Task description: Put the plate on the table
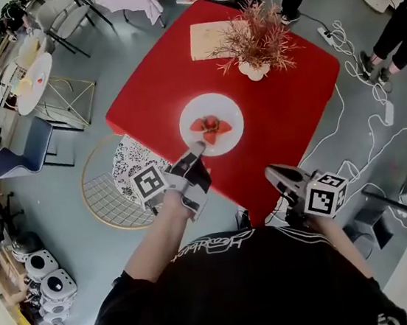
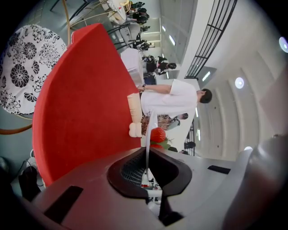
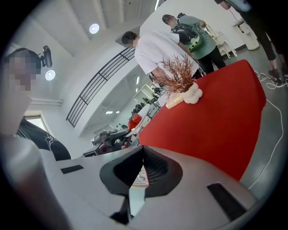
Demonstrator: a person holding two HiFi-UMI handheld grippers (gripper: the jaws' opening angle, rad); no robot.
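Head view, steeply downward: red table (image 1: 286, 110) set cornerwise, w/ white plate (image 1: 230, 112) over its near part, close to the near corner. Plate carries strawberries (image 1: 210, 127), red w/ green leaves, at its centre. Left gripper (image 1: 196, 150) reaches in from the near side; its jaws are clamped on the plate's near rim. Left gripper view confirms: plate (image 2: 150, 130) seen edge-on as a thin white line running up from between the closed pads, one strawberry (image 2: 157, 134) just beyond the jaw tips, red tabletop (image 2: 81, 112) filling the left of that view. Whether the plate rests on the cloth or hangs just above it cannot be told. Right gripper (image 1: 270, 174) is off the table's near-right edge, well apart from the plate; in the right gripper view (image 3: 140, 148) its jaws stand together w/ nothing between them, and the left gripper and plate show small in the background beside the table's edge. Marker cubes: left (image 1: 149, 184), right (image 1: 325, 195). Far side of table: dried reddish plant (image 1: 257, 36) in a white vase (image 1: 254, 71), and a beige mat (image 1: 210, 40) to its left. Floor: round black-and-white patterned stool (image 1: 127, 172) w/ a wire frame, just left of the near corner; white cables (image 1: 363, 129) at right. Persons stand beyond the far edge of the table.
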